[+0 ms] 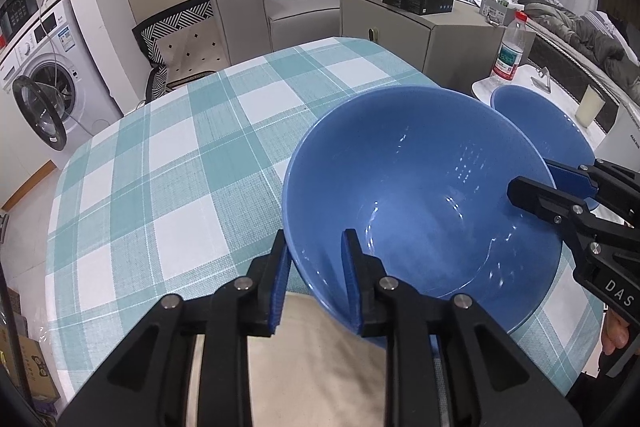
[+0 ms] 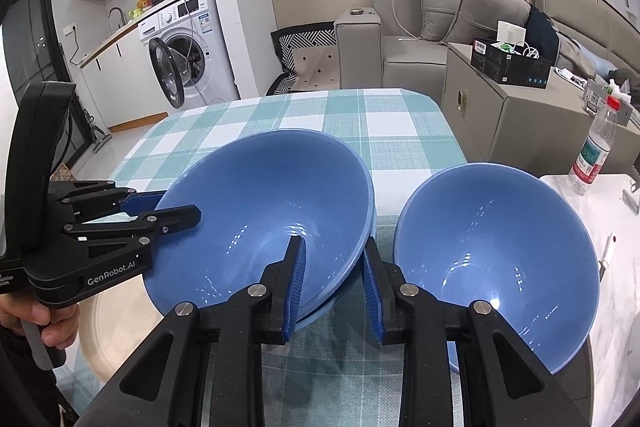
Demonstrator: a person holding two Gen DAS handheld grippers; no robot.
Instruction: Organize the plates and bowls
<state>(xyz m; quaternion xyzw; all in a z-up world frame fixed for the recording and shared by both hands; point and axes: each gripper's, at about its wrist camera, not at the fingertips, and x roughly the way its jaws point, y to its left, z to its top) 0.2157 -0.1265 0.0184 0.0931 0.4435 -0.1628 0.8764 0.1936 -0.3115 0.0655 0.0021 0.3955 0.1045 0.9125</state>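
Observation:
A large blue bowl (image 1: 420, 195) (image 2: 264, 215) sits tilted on the checked tablecloth. My left gripper (image 1: 316, 267) straddles its near-left rim, one finger inside and one outside, open with a gap. My right gripper (image 2: 334, 275) straddles the same bowl's right rim, also open with a gap; it shows in the left wrist view (image 1: 552, 183). A second blue bowl (image 2: 496, 247) (image 1: 540, 123) stands just right of the first. A cream plate (image 1: 320, 359) (image 2: 116, 331) lies under the big bowl's near side.
The table (image 1: 160, 167) carries a teal and white checked cloth. A small white side table (image 2: 624, 235) at the right holds a water bottle (image 2: 592, 155) and a cream candle (image 1: 590, 105). A cabinet, sofa and washing machine stand beyond.

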